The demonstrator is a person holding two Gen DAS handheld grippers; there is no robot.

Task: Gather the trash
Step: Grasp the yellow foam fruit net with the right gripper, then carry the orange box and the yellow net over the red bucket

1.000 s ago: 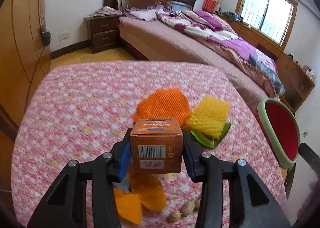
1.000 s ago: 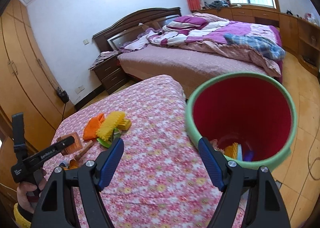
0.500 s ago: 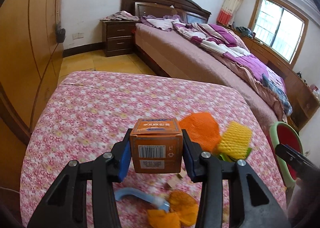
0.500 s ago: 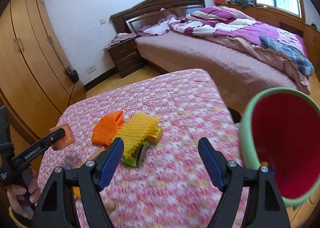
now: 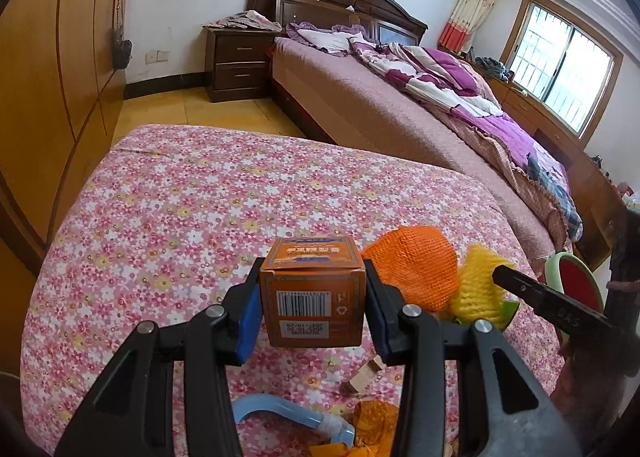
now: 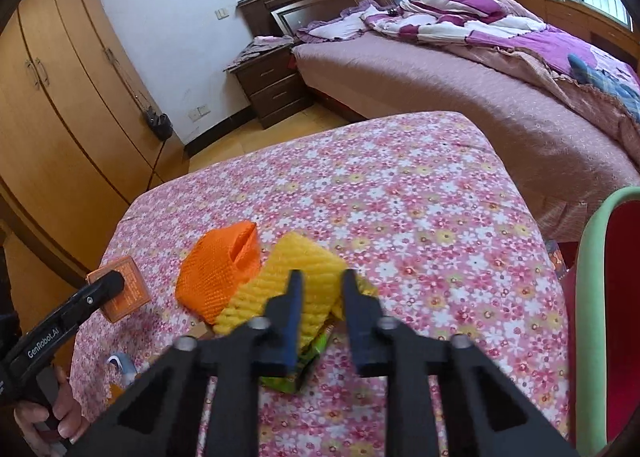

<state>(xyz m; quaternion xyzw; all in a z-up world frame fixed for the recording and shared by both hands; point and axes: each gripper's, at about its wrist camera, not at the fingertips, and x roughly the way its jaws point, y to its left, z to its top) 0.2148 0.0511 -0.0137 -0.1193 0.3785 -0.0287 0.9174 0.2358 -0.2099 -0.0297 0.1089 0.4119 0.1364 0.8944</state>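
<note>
- The orange box (image 5: 313, 299) sits clamped between the blue pads of the left gripper (image 5: 313, 307), barcode face toward the camera, lifted clear above the bench (image 5: 192, 217) with its pink flowered cloth.
- In the right wrist view the same box (image 6: 127, 289) shows at the left edge of the bench, pinched at the tip of the left gripper, with a hand (image 6: 60, 413) around the handle below.
- The right gripper (image 6: 320, 289) has just been closing; its jaws now stand narrow with only a small gap, blurred, and nothing between them. It hovers over the yellow foam net (image 6: 288, 289).
- The yellow foam net lies on the bench touching the orange foam net (image 6: 218, 273) on its left, and partly covers a green wrapper (image 6: 304, 365).
- From the left wrist view, the orange foam net (image 5: 416, 265) and the yellow one (image 5: 478, 289) lie just past the box, to its right.
- Nearer the left camera, under the gripper, lie a pale blue curved piece (image 5: 280, 413), crumpled orange scraps (image 5: 372, 425) and a small tan block (image 5: 366, 373).
- A red bin with a green rim (image 6: 592, 297) stands beside the bench at its right edge.
- Behind are a bed (image 5: 400, 117), a nightstand (image 5: 236, 65) and a wardrobe (image 5: 52, 77).
</note>
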